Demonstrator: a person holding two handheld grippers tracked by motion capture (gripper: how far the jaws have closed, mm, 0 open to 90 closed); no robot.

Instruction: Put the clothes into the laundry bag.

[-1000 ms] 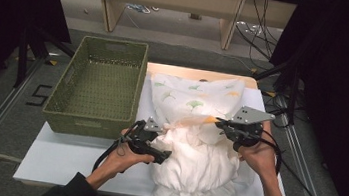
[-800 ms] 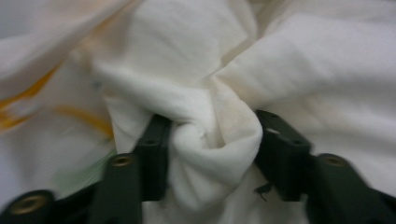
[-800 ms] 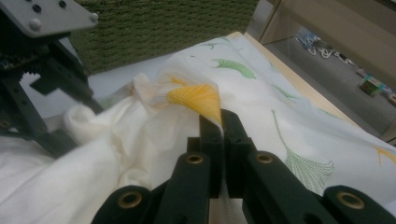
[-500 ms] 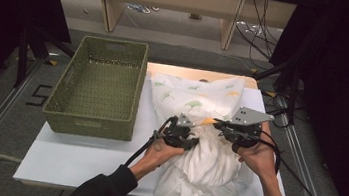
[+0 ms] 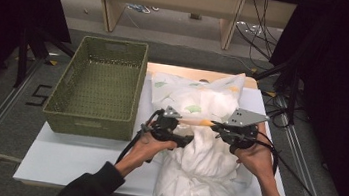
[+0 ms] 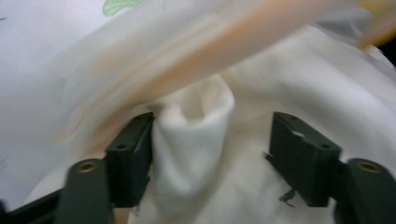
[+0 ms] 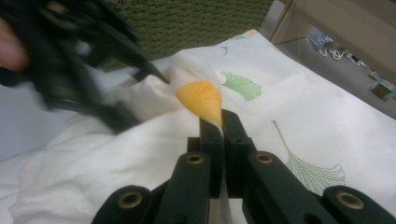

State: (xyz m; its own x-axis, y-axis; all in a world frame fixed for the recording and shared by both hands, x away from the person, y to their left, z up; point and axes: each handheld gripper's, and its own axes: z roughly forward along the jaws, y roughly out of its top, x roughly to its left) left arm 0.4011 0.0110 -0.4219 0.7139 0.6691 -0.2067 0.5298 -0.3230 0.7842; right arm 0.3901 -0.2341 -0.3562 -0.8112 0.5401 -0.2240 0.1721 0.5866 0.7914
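Between left tool (image 6: 212,154) jaws, cloth fold (image 6: 194,140)

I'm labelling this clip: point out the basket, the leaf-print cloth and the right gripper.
basket (image 5: 95,88), high view, woven floor.
leaf-print cloth (image 5: 191,92), high view, flat printed part.
right gripper (image 7: 220,122), right gripper view, between its fingertips.

Left claw (image 5: 191,141) now farther right, against the white cloth (image 5: 198,176), jaws just reopened around a fold.

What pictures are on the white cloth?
Green fan-shaped leaves and an orange one, printed on the white cloth. The right gripper view shows them best.
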